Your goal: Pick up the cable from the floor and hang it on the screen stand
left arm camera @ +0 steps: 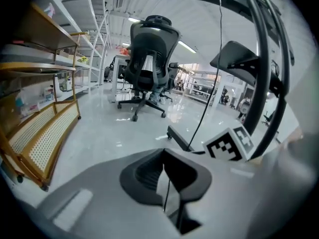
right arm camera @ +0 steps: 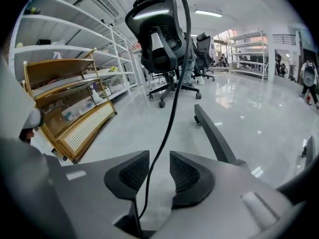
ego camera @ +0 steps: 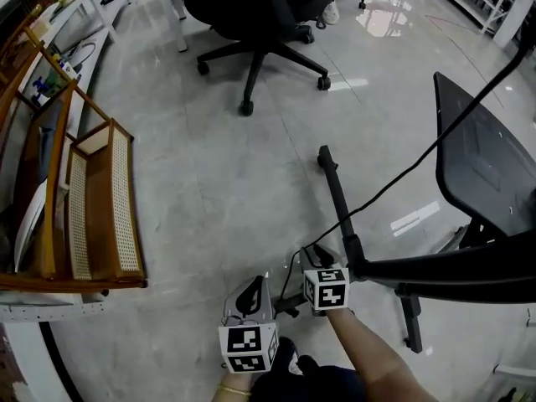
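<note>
The black cable (ego camera: 394, 182) comes down from the upper right, past the screen (ego camera: 481, 170), to the floor beside the screen stand's base leg (ego camera: 339, 199). My right gripper (ego camera: 311, 254) is low by that leg. In the right gripper view its jaws (right arm camera: 158, 158) are open with the cable (right arm camera: 172, 103) running between the pads, touching neither. My left gripper (ego camera: 254, 287) is just left of it, near the floor. In the left gripper view its tips (left arm camera: 162, 156) meet. A thin dark line shows in the slit behind them; I cannot tell what it is.
A black office chair (ego camera: 260, 15) stands on the glossy floor ahead. A wooden shelf cart with cane panels (ego camera: 92, 199) is at the left, white shelving behind it. The stand's dark post (left arm camera: 259, 83) rises close on the right.
</note>
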{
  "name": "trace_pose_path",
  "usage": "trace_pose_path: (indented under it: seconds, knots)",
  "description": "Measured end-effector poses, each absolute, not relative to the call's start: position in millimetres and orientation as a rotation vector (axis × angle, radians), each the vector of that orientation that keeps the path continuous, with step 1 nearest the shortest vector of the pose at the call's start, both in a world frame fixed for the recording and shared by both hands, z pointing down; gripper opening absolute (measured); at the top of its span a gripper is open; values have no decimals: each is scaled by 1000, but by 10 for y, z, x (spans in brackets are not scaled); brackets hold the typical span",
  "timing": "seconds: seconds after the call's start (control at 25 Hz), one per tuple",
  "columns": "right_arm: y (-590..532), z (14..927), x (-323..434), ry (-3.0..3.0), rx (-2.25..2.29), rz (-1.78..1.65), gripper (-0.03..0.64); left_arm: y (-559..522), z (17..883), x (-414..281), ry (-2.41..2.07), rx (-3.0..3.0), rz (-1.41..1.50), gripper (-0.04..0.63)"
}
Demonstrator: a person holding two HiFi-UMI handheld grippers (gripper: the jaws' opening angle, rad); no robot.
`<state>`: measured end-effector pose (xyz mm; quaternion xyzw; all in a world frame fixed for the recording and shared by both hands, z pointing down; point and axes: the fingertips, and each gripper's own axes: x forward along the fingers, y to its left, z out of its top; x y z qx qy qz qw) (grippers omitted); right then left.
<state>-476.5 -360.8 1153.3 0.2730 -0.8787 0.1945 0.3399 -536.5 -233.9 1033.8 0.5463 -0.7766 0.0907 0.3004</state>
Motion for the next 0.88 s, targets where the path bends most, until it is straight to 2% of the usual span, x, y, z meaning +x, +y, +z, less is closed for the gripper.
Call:
trace_pose_path:
  seconds: [0.12,0.16,0.28,0.48,0.88]
  knots:
    - [-3680,11698,-4812,-2293,738,471,111,-2337,10452,-5369,-2056,1489,282,8]
    - [-3687,11715,-4819,-2297,748,457,61,-2323,10463,-5382,-2060,1495,300,8]
    - [-3602,11693,-4798,-2306,736,452,23,-2250,10432,-5389,-2075,1477,325,8]
    - [-3139,11224,-4737,-2365,603,336,20,-2151,10075,-5092,-2041,1493,346,8]
    - [-2365,9465,-4372,-2469,492,312,18,-1859,8612,-4411,-2023,1519,331,8]
